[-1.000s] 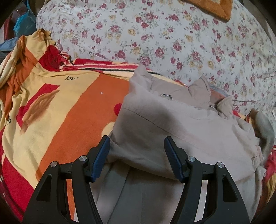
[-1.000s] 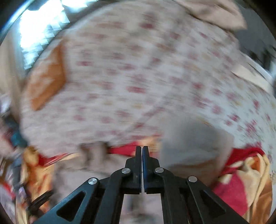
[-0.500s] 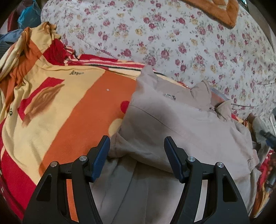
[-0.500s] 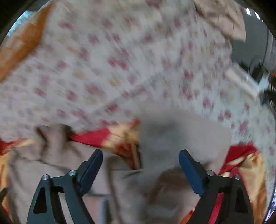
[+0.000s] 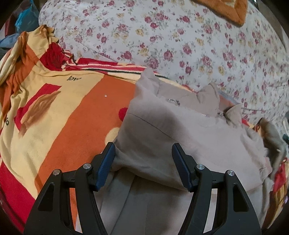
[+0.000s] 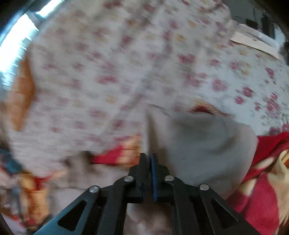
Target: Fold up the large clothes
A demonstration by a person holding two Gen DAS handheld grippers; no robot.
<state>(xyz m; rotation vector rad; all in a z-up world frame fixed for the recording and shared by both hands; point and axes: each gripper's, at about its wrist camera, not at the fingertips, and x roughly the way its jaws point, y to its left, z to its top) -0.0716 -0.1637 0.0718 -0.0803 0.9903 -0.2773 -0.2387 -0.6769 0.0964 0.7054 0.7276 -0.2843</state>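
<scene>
A beige zip-up jacket (image 5: 180, 130) lies partly folded on an orange, red and yellow blanket (image 5: 59, 115). My left gripper (image 5: 143, 153) is open, its jaws on either side of the jacket's folded edge, low over it. In the blurred right wrist view my right gripper (image 6: 148, 157) is shut on a thin edge of the beige jacket (image 6: 204, 144), which stands up from between the jaws and bulges to the right.
A floral bed sheet (image 5: 180, 36) covers the bed behind the blanket and also shows in the right wrist view (image 6: 108, 72). An orange cushion (image 5: 227, 9) lies at the far top right. Blue clutter (image 5: 23, 19) sits off the bed's left corner.
My right gripper opened half a second ago and has now shut on the jacket's edge. My left gripper stayed open and has drifted slightly over the jacket.
</scene>
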